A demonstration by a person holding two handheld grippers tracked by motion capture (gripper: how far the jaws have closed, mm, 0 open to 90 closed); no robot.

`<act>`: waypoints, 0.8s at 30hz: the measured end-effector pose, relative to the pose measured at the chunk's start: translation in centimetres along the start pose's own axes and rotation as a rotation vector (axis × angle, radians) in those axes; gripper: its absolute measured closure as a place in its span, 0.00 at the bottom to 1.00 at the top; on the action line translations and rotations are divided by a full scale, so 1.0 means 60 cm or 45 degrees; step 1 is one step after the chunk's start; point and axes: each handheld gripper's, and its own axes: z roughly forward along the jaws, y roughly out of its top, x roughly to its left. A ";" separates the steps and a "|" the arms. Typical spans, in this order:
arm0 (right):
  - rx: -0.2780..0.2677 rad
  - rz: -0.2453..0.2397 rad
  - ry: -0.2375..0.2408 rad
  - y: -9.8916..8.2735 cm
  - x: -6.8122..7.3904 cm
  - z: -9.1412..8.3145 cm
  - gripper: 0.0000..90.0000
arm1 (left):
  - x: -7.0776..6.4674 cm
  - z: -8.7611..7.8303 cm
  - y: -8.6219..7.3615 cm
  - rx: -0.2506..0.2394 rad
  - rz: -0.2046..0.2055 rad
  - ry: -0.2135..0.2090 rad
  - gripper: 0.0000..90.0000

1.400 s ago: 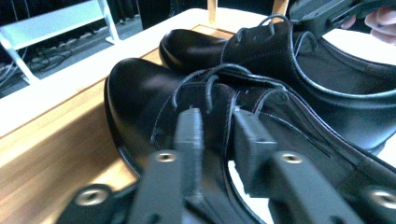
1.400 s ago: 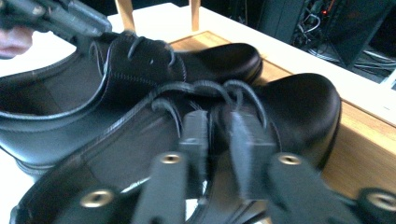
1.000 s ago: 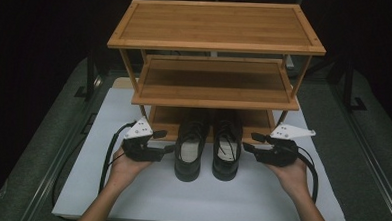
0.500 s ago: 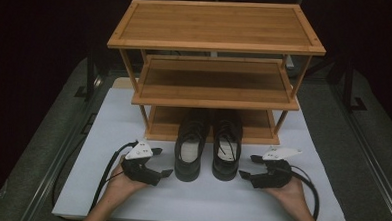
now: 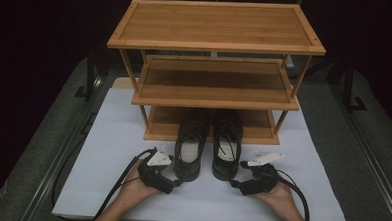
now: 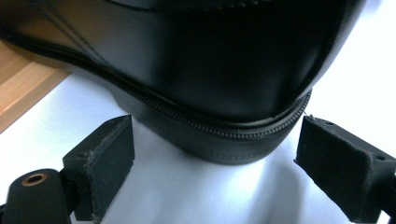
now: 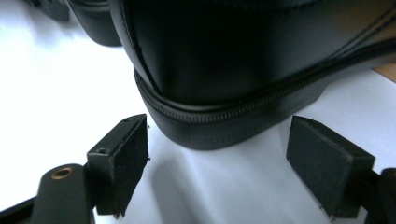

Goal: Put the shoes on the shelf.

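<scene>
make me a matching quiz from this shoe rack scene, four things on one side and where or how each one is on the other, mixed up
Things:
1. left gripper
2. right gripper
3. pair of black shoes
4. top shelf

Places or states:
a. toes under the rack's bottom shelf, heels on the white mat
b. bare wood, highest level
c. open, by the left shoe's heel
d. open, by the right shoe's heel

Pairs: 1-c, 2-d, 3-a, 4-b

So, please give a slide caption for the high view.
Two open grippers rest beside black shoes before a wooden rack.
</scene>
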 end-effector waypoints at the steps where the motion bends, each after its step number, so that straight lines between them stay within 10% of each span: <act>1: 0.009 0.000 -0.006 0.001 0.001 0.002 0.21 | 0.000 0.004 0.002 0.027 0.013 0.002 0.12; 24: 0.017 0.000 -0.027 0.030 -0.004 0.033 0.15 | 0.014 0.047 0.042 0.032 -0.045 0.011 0.08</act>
